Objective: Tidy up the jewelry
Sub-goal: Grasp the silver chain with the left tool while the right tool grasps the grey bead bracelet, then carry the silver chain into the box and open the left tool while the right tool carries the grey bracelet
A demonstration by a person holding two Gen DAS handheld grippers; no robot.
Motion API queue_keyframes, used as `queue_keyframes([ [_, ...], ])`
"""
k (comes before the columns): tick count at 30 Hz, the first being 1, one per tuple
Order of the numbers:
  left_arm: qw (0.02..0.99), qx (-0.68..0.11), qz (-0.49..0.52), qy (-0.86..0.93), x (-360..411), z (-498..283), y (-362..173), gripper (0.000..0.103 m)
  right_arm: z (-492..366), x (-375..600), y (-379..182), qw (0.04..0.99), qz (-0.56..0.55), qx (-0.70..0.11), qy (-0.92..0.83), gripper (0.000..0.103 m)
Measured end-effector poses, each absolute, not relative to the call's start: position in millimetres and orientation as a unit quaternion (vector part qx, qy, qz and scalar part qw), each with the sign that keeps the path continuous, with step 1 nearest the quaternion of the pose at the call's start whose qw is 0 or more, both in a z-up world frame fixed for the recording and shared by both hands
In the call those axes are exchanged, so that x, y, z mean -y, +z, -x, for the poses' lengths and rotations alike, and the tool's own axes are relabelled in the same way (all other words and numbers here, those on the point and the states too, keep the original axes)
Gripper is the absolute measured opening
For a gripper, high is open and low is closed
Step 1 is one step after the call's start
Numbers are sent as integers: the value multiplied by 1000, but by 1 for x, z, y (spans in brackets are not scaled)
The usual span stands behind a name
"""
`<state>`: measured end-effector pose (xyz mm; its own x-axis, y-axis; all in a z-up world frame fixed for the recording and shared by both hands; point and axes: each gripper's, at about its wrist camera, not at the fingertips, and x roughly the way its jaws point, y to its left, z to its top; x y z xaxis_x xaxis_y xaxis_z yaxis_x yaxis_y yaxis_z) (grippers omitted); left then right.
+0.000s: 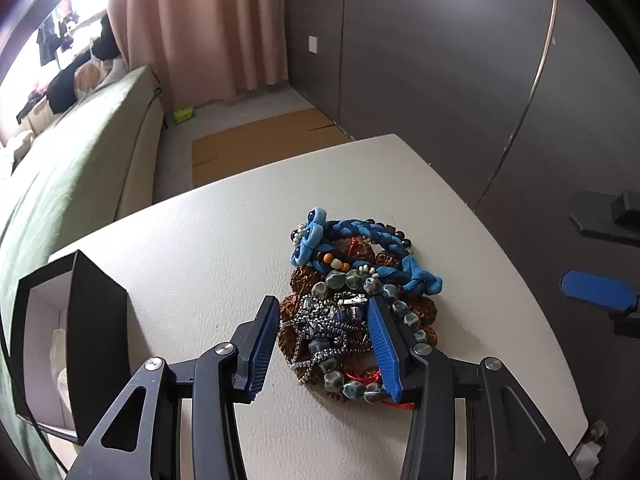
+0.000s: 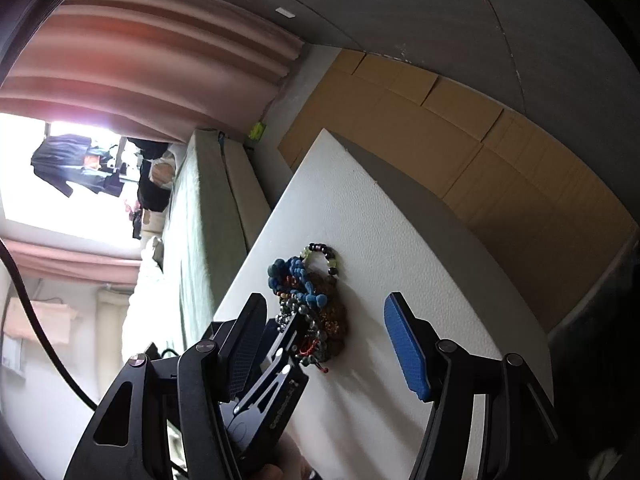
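Observation:
A tangled pile of jewelry (image 1: 352, 280) lies on the white table (image 1: 200, 264): a blue braided bracelet (image 1: 384, 236), brown knobbly beads, green glazed beads (image 1: 404, 312) and a silver chain (image 1: 320, 328). My left gripper (image 1: 323, 308) points down into the pile, its blue pads pressed against both sides of the silver chain tangle. In the right wrist view the pile (image 2: 316, 300) lies just past my right gripper (image 2: 326, 306), which stands open and holds nothing. The left gripper (image 2: 290, 322) shows there as a black frame at the pile's near side.
An open black box (image 1: 76, 320) with white lining stands at the table's left edge. A green couch (image 1: 88, 148) runs along the left. Flat cardboard (image 1: 260, 140) lies on the floor beyond the far table edge, with dark wall panels (image 1: 440, 60) to the right.

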<state>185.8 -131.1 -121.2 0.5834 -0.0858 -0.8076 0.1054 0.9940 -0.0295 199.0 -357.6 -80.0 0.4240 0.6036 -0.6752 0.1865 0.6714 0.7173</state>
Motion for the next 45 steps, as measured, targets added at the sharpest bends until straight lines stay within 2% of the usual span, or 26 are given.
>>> queue_keyframes([
  [2,895,-442,-7,-61,130,-186,-119,36,-199,357,-81,752,-380,-520,139,62],
  [3,897,-438,-3,-68,129,-185,-116,24,-199,356,-81,751,-379,-522,140,62],
  [4,898,-435,1,-73,127,-184,-114,19,-200,355,-81,751,-378,-523,140,62],
  [7,896,-437,15,-83,124,-182,-110,17,-200,353,-81,751,-375,-525,139,62],
  [9,896,-432,24,-97,122,-178,-106,8,-200,351,-82,751,-374,-526,138,62],
  [22,913,-383,93,-102,88,-155,-59,7,-201,320,-90,749,-334,-548,165,62],
  [30,926,-345,124,-88,59,-137,-29,7,-203,296,-116,734,-306,-586,155,60],
  [33,929,-337,131,-83,51,-133,-21,7,-205,287,-124,726,-300,-598,158,57],
  [36,929,-330,142,-84,44,-128,-16,7,-204,281,-129,718,-299,-607,161,45],
  [38,930,-326,146,-83,41,-125,-13,6,-202,278,-130,719,-293,-610,156,30],
  [40,932,-323,146,-80,39,-121,-11,7,-199,278,-131,719,-291,-612,156,18],
  [43,933,-318,152,-78,34,-114,-8,7,-194,281,-130,721,-294,-607,158,12],
  [45,934,-314,154,-76,33,-110,-4,7,-192,283,-124,731,-293,-596,159,12],
])
